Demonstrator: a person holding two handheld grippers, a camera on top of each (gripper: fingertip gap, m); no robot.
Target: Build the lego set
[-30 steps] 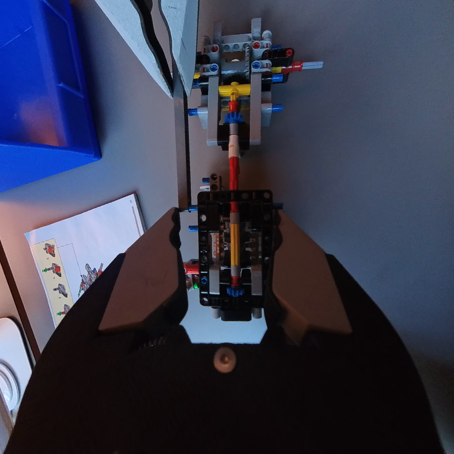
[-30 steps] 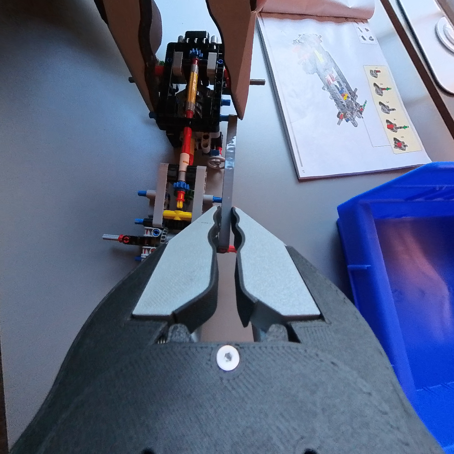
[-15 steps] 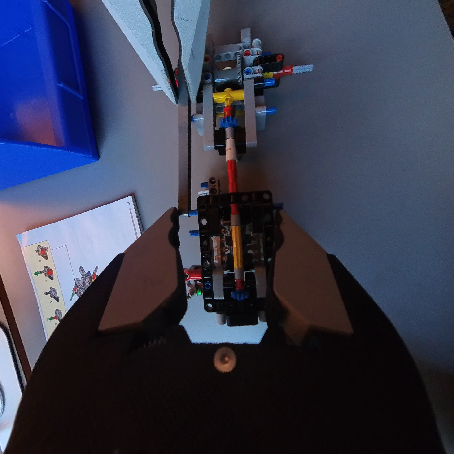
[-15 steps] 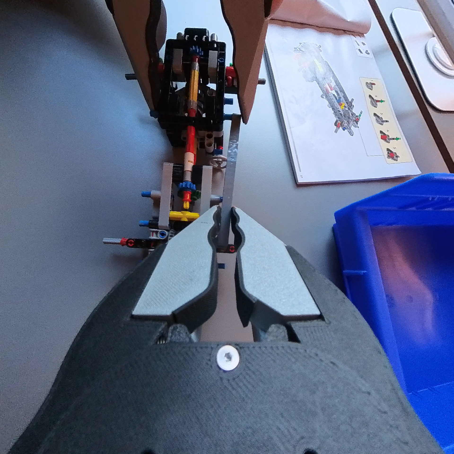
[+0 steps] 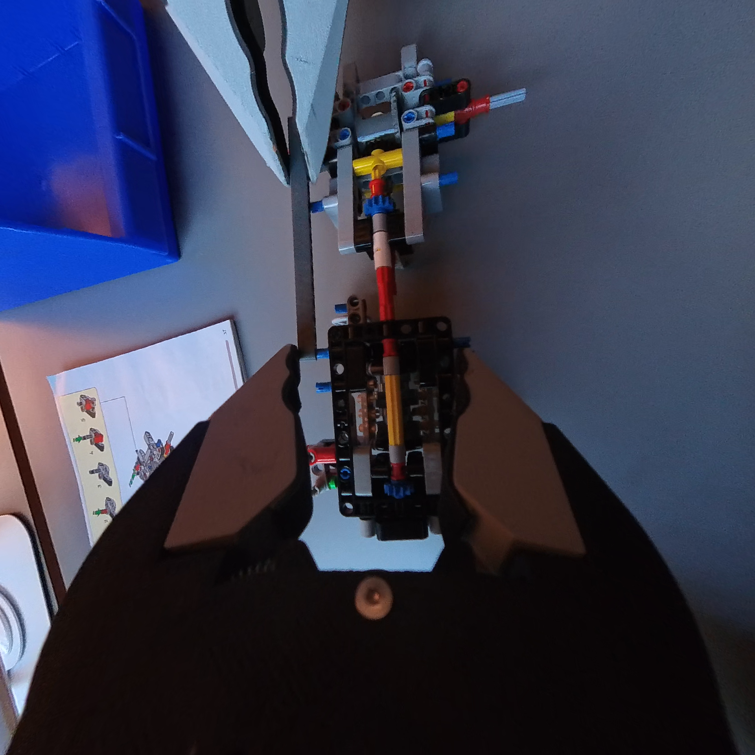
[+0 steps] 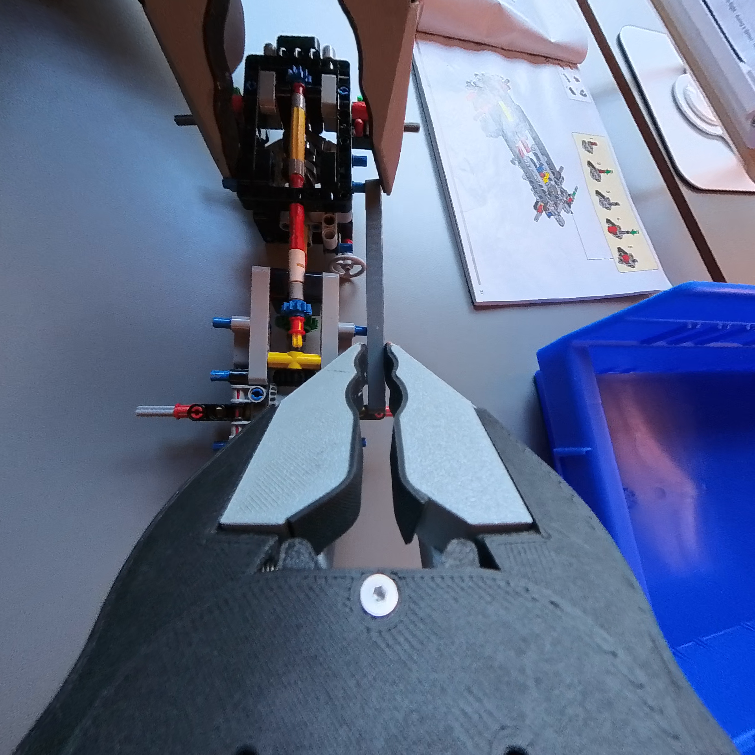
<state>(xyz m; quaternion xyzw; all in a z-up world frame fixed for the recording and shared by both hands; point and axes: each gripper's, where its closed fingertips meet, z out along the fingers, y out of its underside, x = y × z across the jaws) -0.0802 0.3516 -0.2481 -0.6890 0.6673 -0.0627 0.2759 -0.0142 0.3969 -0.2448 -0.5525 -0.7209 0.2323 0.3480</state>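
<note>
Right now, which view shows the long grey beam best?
The right wrist view: the long grey beam runs its full length from the right gripper, whose fingers pinch it, to the black frame. The left wrist view shows the beam edge-on, its far end hidden between the right gripper's fingers.

Your right gripper's [image 6: 374, 359] pale grey fingers pinch a dark grey beam [image 6: 375, 286]. Beside it sits a bright blue bin [image 6: 653, 449]; ahead, a black frame [image 6: 298, 126] carries a yellow-and-red axle [image 6: 297, 135].
</note>
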